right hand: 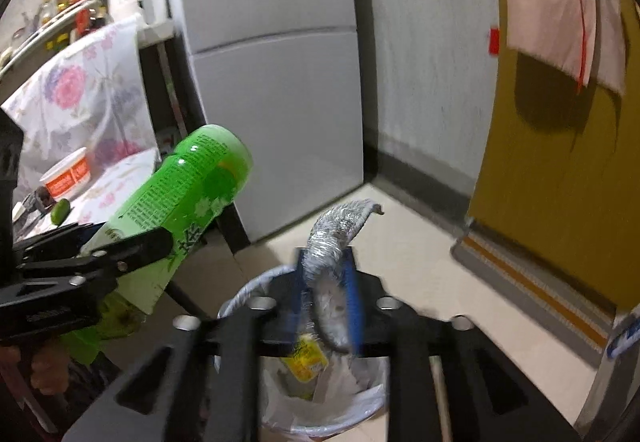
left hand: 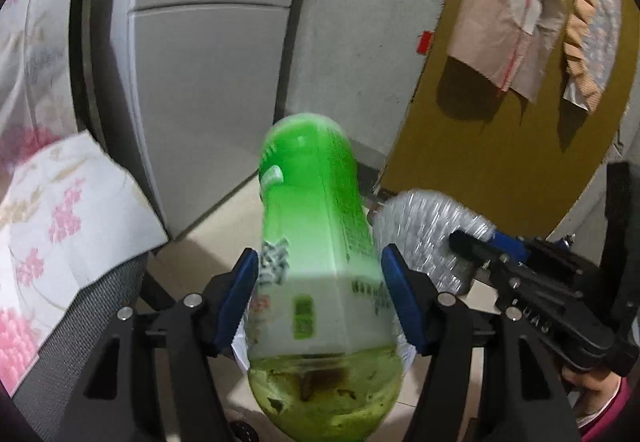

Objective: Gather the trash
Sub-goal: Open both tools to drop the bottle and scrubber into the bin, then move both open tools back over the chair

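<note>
My left gripper (left hand: 320,254) is shut on a green plastic bottle (left hand: 308,202), its blue pads pressing on the white label; dark dregs lie in the end nearest the camera. In the right wrist view that bottle (right hand: 192,178) and the left gripper (right hand: 156,240) hang at the left, beside the bin. A crumpled silver foil wrapper (right hand: 340,218) stands between the parted blue fingers of my right gripper (right hand: 326,254), with a small gap on the left finger's side. Directly below is a trash bin (right hand: 240,294) with a white liner and a yellow wrapper (right hand: 306,358) inside. The foil (left hand: 420,218) and right gripper (left hand: 476,246) also show at the right of the left wrist view.
A grey-white fridge (right hand: 272,82) stands behind the bin, with a mustard door (right hand: 560,182) and a striped mat (right hand: 532,282) to the right. A table under a floral cloth (right hand: 80,90) carries an orange-and-white tub (right hand: 66,176). A mesh chair (left hand: 92,314) is at the lower left.
</note>
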Available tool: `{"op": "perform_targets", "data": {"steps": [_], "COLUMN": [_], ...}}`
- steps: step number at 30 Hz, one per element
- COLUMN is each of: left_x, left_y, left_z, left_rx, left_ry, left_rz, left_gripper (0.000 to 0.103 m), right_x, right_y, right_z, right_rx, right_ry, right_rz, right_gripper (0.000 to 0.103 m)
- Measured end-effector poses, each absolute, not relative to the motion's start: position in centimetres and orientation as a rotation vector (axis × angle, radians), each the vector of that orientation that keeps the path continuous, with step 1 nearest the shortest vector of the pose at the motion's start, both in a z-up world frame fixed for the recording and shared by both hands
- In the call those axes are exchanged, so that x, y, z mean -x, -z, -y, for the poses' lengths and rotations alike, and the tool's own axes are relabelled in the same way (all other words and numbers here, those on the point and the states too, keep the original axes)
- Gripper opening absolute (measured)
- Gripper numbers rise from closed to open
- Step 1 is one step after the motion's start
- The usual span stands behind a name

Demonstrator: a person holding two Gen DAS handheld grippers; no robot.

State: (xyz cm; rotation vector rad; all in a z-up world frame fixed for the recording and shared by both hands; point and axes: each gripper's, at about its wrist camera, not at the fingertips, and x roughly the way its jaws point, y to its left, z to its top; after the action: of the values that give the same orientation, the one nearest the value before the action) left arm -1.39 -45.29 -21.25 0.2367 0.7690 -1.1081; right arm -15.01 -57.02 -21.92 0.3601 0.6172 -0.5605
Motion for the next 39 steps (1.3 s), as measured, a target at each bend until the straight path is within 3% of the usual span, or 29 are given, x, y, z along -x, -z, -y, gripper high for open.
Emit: {"op": "perform_targets", "data": {"steps": [4,20,39], "left_x": [0.4,-2.0,-5.0], "left_y": [21.3,16.5,13.8], "left_z": [44.4,37.7,18.3], "left_rx": [-0.218,-0.131,-0.121], "left_ry": [1.086,0.937,0.513], "left_rz": [-0.774,-0.689,-0.655], "left_gripper": [0.068,0.068,0.074], "right_x": [15.1,15.9,3.5], "right_y": [21.4,11.5,8.5], "right_z": [56.8,51.9,37.7], "right_rx": [-0.342,-0.255,-0.158], "right_ry": [0.579,0.558,0.152], "right_rz": [-0.605,-0.388,-0.464], "right_gripper": [0.039,0.039,0.043]}}
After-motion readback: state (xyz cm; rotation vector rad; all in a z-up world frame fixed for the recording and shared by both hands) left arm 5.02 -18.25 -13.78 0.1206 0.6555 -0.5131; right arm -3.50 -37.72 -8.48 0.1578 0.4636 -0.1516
